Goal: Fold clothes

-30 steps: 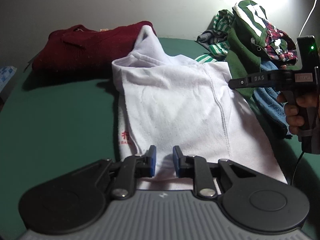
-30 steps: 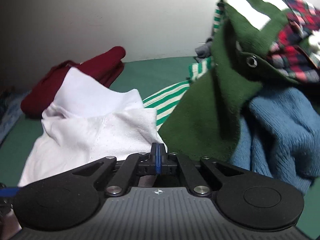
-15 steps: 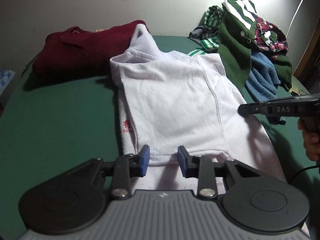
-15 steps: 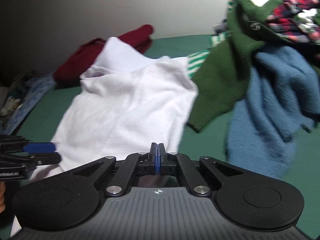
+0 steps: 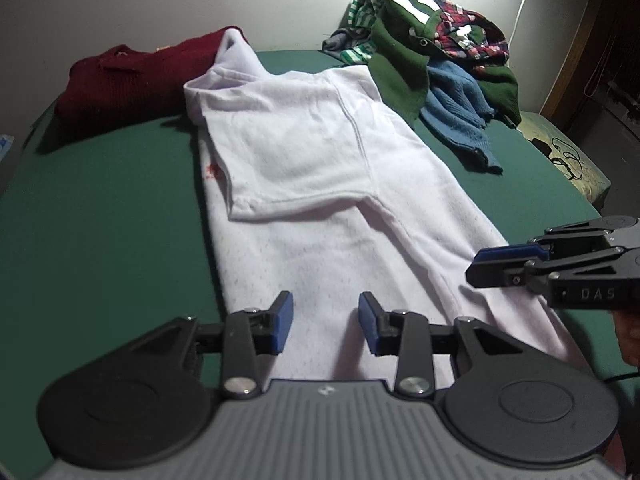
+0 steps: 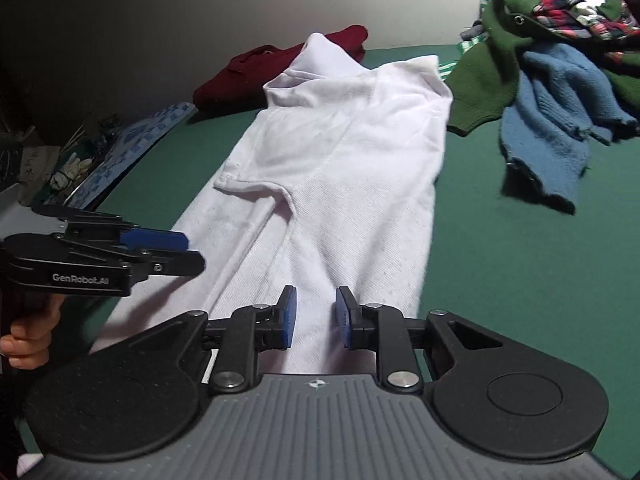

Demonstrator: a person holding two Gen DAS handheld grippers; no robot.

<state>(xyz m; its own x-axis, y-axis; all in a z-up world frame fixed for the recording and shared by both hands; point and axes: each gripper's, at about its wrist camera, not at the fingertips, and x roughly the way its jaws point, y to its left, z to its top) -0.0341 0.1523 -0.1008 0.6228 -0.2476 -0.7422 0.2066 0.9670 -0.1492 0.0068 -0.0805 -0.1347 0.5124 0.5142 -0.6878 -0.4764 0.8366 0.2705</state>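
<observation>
A white shirt (image 5: 320, 184) lies lengthwise on the green table (image 5: 100, 220), its sides folded in to a long strip, a sleeve folded across the upper half. It also shows in the right wrist view (image 6: 340, 168). My left gripper (image 5: 325, 322) is open and empty, just above the shirt's near end. My right gripper (image 6: 315, 316) is open and empty over the same end, to the right. Each gripper appears in the other's view: the right (image 5: 504, 264), the left (image 6: 176, 250).
A folded dark red sweater (image 5: 136, 80) lies at the back left, touching the shirt's collar. A pile of green, blue and plaid clothes (image 5: 440, 60) sits at the back right. Blue-patterned items (image 6: 120, 156) lie off the table's left edge.
Both grippers have pulled back toward the shirt's near end. My right gripper has opened from shut. My left gripper's jaws have widened.
</observation>
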